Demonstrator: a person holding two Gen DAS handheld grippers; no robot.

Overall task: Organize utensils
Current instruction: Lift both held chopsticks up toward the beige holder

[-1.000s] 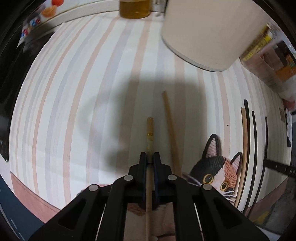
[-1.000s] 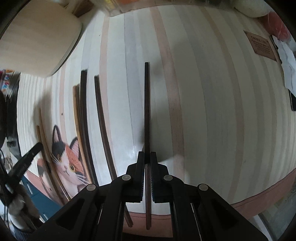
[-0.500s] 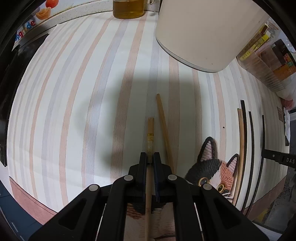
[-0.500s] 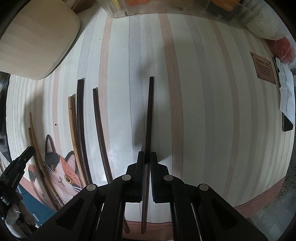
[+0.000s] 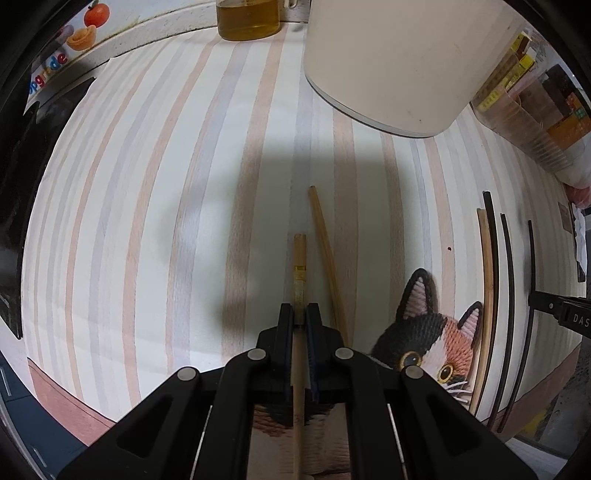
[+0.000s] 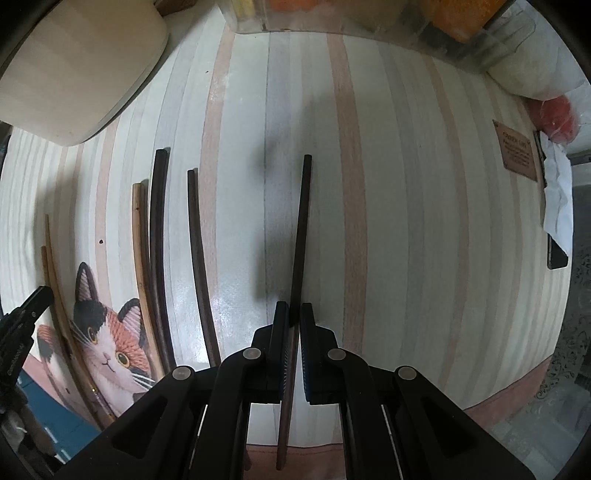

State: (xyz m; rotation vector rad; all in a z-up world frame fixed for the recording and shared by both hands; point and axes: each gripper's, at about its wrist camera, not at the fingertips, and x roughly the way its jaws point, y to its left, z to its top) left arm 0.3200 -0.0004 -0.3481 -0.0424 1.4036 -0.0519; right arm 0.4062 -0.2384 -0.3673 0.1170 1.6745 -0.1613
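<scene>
My left gripper [image 5: 299, 314] is shut on a light bamboo chopstick [image 5: 299, 258] that points forward over the striped cloth. A second light chopstick [image 5: 325, 251] lies on the cloth just to its right. My right gripper [image 6: 293, 314] is shut on a dark wooden chopstick [image 6: 301, 229], held above the cloth. To its left lie two dark chopsticks [image 6: 159, 229] [image 6: 197, 251] and a brown one [image 6: 140, 240]. Those same sticks show at the right in the left wrist view [image 5: 493, 266].
A large cream cylinder container [image 5: 399, 62] stands at the back, also in the right wrist view [image 6: 70, 66]. A jar of amber liquid [image 5: 247, 18] stands behind. A cat picture [image 5: 432, 343] is on the cloth. Clear boxes [image 6: 388, 26] and a bag line the far edge.
Both grippers have risen and pulled back a little with their chopsticks still held. The container and the lying chopsticks have shifted farther away in both views.
</scene>
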